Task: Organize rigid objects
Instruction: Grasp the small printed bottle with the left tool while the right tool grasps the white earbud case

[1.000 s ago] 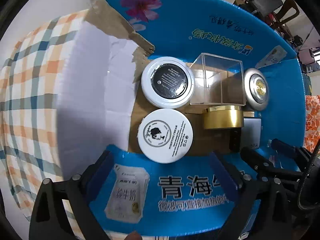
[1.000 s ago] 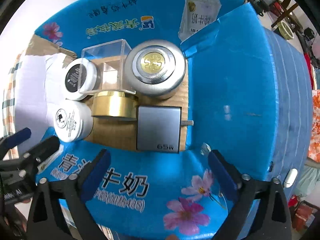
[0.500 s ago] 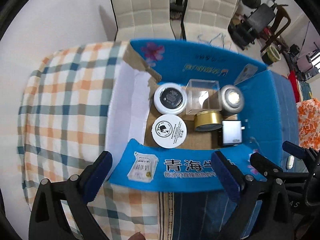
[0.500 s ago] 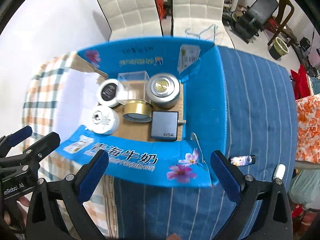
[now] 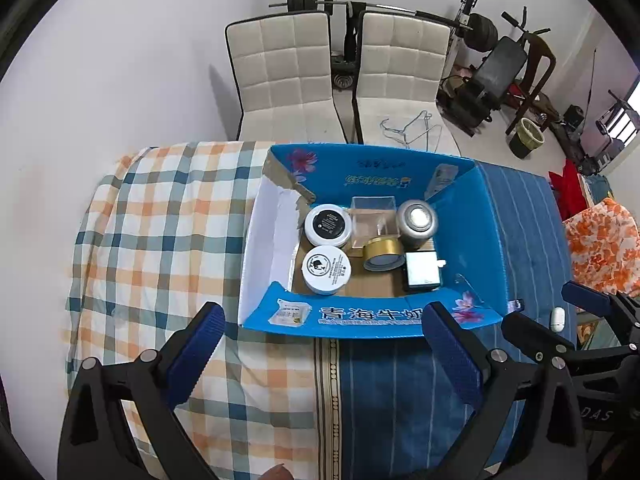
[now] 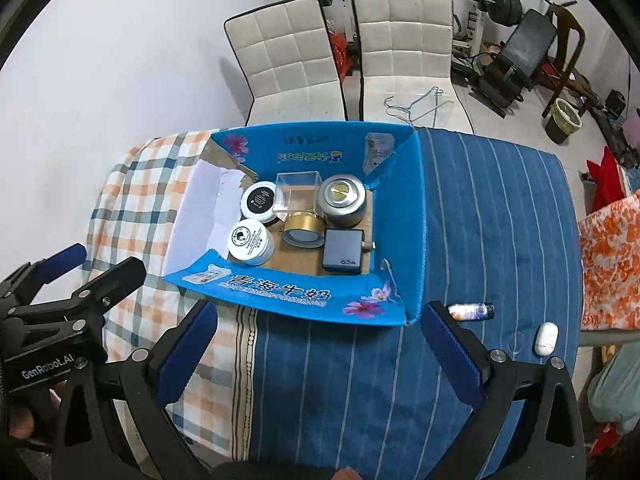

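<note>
The left gripper hung spread wide and empty, the blue carton of jars just ahead of its fingertips. The right gripper gaped likewise; a small bottle and white case lay beside its right finger.

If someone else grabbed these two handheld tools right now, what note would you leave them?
Left tool: open, holding nothing, above the table in front of the box.
Right tool: open, holding nothing, beside it.
Blue box holds two white jars, clear cube, gold tin, silver tin and grey charger.
Outside on the blue striped cloth: small bottle and white case, right of the box.
Left, probably: put those two in the box.
</note>
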